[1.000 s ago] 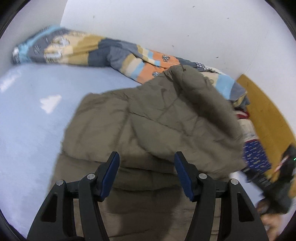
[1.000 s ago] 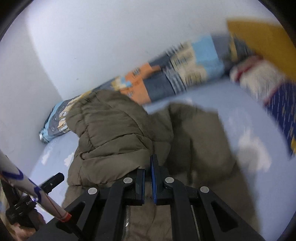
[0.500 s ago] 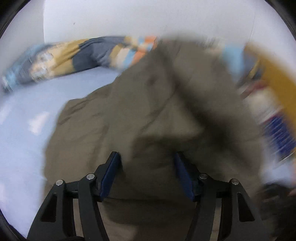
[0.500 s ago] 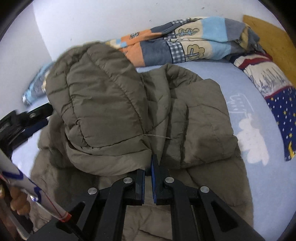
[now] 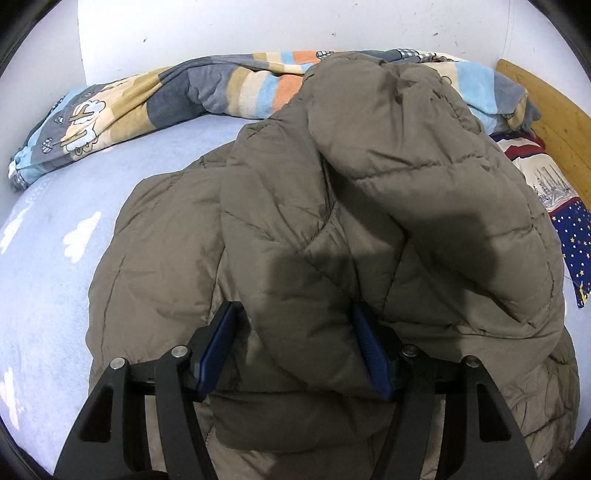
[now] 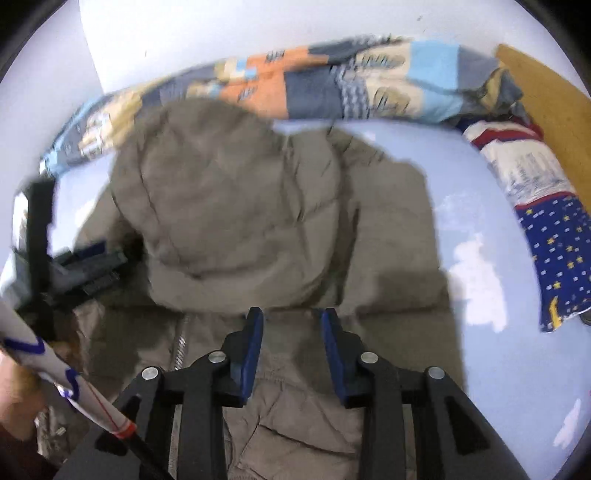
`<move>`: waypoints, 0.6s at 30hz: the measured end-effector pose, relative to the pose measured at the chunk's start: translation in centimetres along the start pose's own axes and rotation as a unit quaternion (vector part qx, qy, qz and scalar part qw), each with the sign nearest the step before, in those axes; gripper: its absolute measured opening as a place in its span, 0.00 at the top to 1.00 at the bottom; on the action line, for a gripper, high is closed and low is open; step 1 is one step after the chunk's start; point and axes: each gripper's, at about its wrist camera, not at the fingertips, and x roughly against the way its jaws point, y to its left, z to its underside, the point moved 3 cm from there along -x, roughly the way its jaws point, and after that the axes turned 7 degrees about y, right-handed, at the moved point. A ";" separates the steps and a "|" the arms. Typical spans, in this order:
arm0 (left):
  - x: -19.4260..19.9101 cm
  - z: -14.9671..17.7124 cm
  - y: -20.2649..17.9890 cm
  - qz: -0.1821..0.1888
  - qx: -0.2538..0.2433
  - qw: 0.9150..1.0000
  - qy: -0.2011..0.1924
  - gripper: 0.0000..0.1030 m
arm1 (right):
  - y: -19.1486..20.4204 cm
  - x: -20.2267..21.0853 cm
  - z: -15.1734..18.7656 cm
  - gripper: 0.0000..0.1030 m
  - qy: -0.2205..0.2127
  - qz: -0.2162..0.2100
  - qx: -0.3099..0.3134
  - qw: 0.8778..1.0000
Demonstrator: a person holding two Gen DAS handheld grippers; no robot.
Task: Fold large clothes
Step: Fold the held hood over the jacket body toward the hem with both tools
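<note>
Evidently the top of the jacket (image 5: 369,206) has been brought over onto its own body, and both tools sit where that fold ends. It is a padded olive jacket, spread on the bed (image 5: 48,258) ahead of and beneath both grippers, its doubled-over upper part lying as a thick roll across the lower half.

From the left wrist, the left gripper (image 5: 295,347) has a fat bulge of the folded layer between its blue pads (image 5: 371,354); the jaws stand fairly wide and the padding fills the gap, though whether they truly press on it or merely straddle it I cannot tell. That placement makes sense — it pins or steadies the near edge so the puffy cloth does not spring back.

From the right wrist, the right gripper (image 6: 291,347) has just been opening; its jaws are parted with only flat jacket cloth showing below the gap, nothing clamped. It reads as a release, the carried edge now laid down just ahead of the fingertips.

Beyond the jacket, at the far side from both grippers, a striped blanket (image 5: 221,85) is bunched along the wall (image 5: 258,26) — out of the way of the fold
</note>
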 end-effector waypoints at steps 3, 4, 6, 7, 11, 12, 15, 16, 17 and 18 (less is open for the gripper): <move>0.3 0.6 -0.2 -0.002 -0.005 1.000 -0.002 0.37 | -0.4 1.1 -1.6 0.64 -0.073 -0.037 -0.034 0.996; 0.4 0.7 -0.2 -0.001 -0.006 1.000 -0.002 0.37 | -0.6 0.8 -2.0 0.63 -0.087 -0.052 -0.046 0.994; 0.6 0.8 -0.1 0.000 -0.009 1.000 -0.002 0.37 | -1.2 -1.5 -2.8 0.63 -0.097 -0.092 -0.077 0.988; 0.7 0.9 -0.1 0.001 -0.011 1.000 -0.002 0.37 | -1.3 -3.0 -2.9 0.63 -0.083 -0.097 -0.089 0.988; 1.5 0.7 0.4 0.019 -0.009 1.000 0.006 0.38 | -0.5 -9.8 -2.2 0.63 0.010 -0.106 -0.072 0.992; 2.1 0.4 0.6 0.021 -0.004 1.000 0.004 0.38 | -0.2 -10.1 -2.1 0.63 0.007 -0.096 -0.062 0.993; 6.0 -1.0 1.6 0.025 0.024 0.998 -0.056 0.38 | 0.4 -10.0 -2.4 0.63 0.009 -0.083 -0.054 0.995; 7.6 -1.5 1.7 0.027 0.028 0.996 -0.084 0.38 | 0.4 -9.9 -2.3 0.63 0.010 -0.085 -0.055 0.995; 8.7 -1.8 1.5 0.034 0.027 0.994 -0.103 0.38 | 0.3 -10.0 -2.3 0.63 0.011 -0.088 -0.060 0.994; 9.5 -2.1 1.2 0.042 0.022 0.992 -0.119 0.38 | 0.1 -10.1 -2.4 0.63 0.013 -0.092 -0.064 0.994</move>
